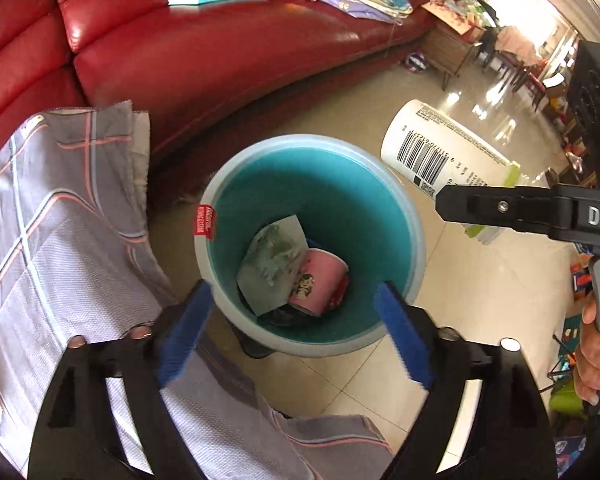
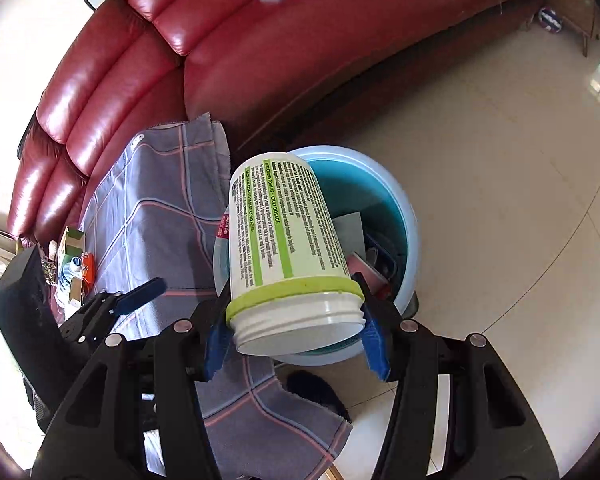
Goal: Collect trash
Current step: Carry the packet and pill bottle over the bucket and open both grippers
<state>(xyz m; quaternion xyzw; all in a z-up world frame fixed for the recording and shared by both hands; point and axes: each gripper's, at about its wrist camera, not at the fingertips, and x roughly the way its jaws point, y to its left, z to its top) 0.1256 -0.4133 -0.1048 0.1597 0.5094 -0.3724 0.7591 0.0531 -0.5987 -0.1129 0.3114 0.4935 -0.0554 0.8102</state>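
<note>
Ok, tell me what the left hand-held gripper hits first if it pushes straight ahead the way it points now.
Probably the trash already in the teal bin: the open, empty left hand-held gripper points down into its mouth, at the grey-green paper and pink cup. Nothing shows in between, though depth is hard to judge.

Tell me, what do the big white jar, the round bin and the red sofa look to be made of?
White jar: likely plastic, matte, with moulded screw threads at its open neck.
Bin: apparently plastic, smooth, teal inside with a pale rim.
Sofa: leather or imitation, glossy with bright highlights; which one is unclear.
</note>
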